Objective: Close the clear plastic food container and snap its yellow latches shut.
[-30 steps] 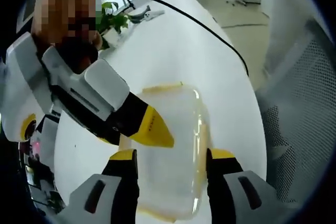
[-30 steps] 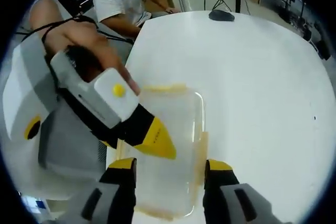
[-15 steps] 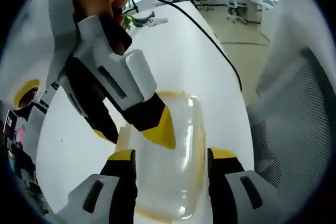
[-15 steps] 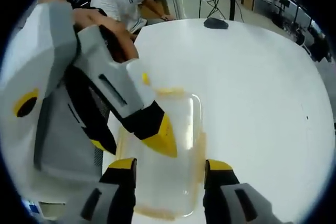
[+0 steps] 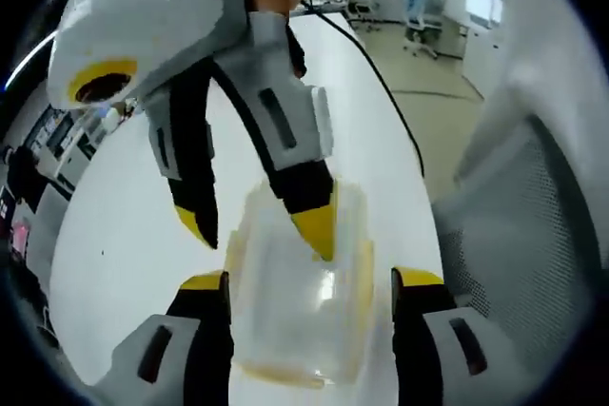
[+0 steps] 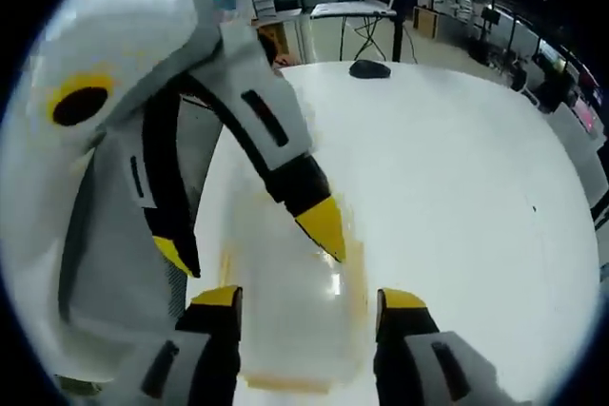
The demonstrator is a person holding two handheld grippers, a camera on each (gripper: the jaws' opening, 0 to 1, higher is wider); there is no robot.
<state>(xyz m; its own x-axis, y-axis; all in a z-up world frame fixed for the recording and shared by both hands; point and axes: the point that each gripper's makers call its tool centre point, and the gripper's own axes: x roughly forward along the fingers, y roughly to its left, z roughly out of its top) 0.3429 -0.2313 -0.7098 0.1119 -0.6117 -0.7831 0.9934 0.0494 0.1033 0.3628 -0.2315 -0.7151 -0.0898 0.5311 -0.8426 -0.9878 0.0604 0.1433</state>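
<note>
Looming nearer than before, both tools straddle the container (image 5: 290, 320).

No lettering, label, brand or number can be read anywhere in either view. The gripper housings are plain white with black and yellow parts and no legible marks, and the background furniture and screens are too small and blurred to show any writing.
</note>
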